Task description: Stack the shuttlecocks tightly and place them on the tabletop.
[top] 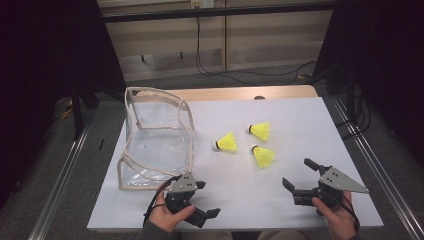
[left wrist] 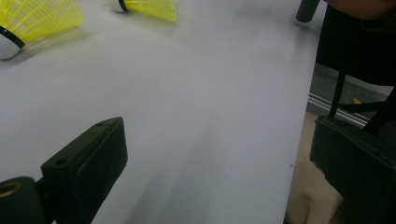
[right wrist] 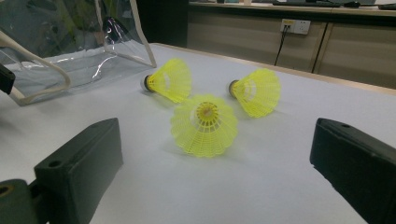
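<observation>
The right gripper (top: 299, 175) is sitting near the desk's (top: 295, 107) front right corner, its jaws standing wide apart and facing the three yellow shuttlecocks. The nearest shuttlecock (top: 263, 156) is lying just ahead of it, skirt toward the gripper (in the right gripper view (right wrist: 204, 124) it is showing between the jaws, untouched). The middle shuttlecock (top: 227, 143) and the far shuttlecock (top: 260, 131) are lying close by, around the desk's centre, apart from one another. The left gripper (top: 207, 199) is resting at the front edge, jaws also spread wide and holding nothing. A clear pouch (top: 156, 140) is standing open along the left edge.
</observation>
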Action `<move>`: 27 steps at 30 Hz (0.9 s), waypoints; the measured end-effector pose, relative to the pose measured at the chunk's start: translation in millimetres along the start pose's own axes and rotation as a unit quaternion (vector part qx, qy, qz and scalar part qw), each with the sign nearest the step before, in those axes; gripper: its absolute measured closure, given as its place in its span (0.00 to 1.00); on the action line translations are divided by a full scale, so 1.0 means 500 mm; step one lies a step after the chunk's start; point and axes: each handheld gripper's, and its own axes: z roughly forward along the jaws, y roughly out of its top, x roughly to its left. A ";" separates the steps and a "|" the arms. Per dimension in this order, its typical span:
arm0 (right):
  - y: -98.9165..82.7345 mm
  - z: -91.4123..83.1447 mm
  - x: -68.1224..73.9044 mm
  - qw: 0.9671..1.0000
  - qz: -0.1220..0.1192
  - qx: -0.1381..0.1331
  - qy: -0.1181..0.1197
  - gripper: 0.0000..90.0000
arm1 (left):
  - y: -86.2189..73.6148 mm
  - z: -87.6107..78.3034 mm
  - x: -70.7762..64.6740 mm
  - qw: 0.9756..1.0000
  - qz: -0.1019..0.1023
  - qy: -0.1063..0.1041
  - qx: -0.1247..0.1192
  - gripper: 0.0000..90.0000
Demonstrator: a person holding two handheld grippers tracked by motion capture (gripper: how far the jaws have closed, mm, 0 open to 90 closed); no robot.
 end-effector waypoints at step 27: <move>0.000 -0.001 0.001 1.000 -0.001 0.002 -0.002 0.02 | -0.019 -0.037 0.006 1.000 0.002 0.013 -0.006 0.05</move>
